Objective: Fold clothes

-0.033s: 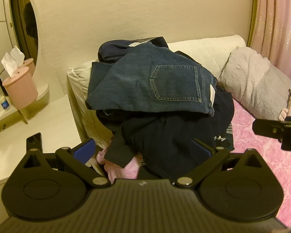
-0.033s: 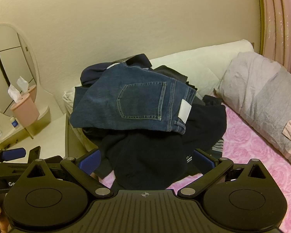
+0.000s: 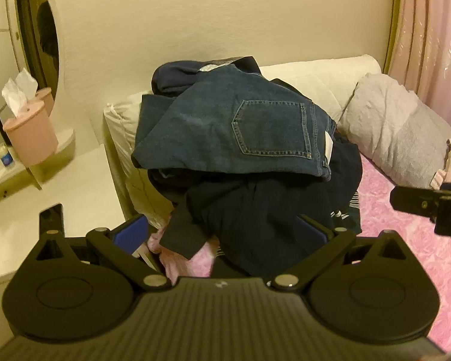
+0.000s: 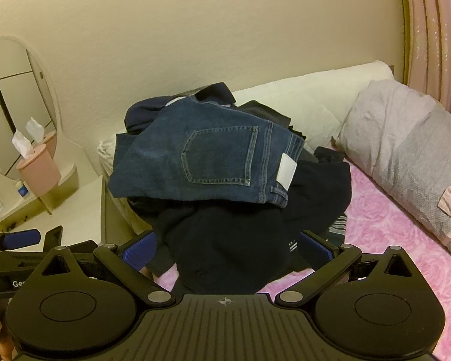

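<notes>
A pile of clothes lies on the bed with pink rose-patterned bedding [image 3: 406, 246]. On top are blue jeans [image 3: 225, 126], back pocket up, also in the right wrist view as the jeans [image 4: 201, 162]. Under them spreads a dark navy garment [image 3: 255, 216] [image 4: 225, 246], and a pink garment [image 3: 177, 255] peeks out at its lower left. My left gripper [image 3: 222, 234] is open just in front of the pile, the dark cloth showing between its blue pads without being pressed. My right gripper [image 4: 228, 251] is open too, facing the same dark cloth.
A white vanity [image 3: 63, 186] stands left of the bed with a pink tissue holder [image 3: 30, 132] and an oval mirror [image 3: 36, 39]. A cream pillow [image 3: 315, 72] and a grey pillow [image 3: 397, 132] lie behind and right of the pile. Pink curtains [image 3: 430, 30] hang at right.
</notes>
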`<state>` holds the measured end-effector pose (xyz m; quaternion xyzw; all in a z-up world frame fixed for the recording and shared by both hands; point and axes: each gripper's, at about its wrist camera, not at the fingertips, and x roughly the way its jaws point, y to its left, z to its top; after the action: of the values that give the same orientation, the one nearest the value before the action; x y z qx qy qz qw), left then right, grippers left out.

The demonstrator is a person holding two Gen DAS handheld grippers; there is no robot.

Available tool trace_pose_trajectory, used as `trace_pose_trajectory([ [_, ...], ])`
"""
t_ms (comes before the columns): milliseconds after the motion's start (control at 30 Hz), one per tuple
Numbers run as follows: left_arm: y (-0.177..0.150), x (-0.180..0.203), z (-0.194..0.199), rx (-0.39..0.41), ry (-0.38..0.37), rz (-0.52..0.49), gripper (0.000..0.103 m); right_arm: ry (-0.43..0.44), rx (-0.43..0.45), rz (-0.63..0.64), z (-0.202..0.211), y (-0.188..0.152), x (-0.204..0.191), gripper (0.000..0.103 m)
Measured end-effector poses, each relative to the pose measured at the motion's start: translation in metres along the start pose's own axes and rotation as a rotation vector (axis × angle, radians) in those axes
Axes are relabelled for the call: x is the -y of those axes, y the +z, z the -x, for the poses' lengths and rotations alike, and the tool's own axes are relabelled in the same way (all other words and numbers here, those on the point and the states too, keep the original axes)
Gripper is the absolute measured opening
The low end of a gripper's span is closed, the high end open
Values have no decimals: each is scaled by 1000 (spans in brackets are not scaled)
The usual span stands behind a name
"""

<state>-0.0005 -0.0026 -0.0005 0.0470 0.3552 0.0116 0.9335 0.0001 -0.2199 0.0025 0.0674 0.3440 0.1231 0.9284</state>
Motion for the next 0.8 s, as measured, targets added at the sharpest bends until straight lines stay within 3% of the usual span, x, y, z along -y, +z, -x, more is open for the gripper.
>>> trace_pose_trajectory([
  [267,-18,3,-3,13,-24,20,101,-5,8,6,-3,3,3,102],
  [367,-5,-2,-7,-19,-35,27,101,-4,13,9,-4,-5,3,102],
  [800,-3,-2,-7,-20,-35,25,101,5,-1,5,-7,-5,10,102],
])
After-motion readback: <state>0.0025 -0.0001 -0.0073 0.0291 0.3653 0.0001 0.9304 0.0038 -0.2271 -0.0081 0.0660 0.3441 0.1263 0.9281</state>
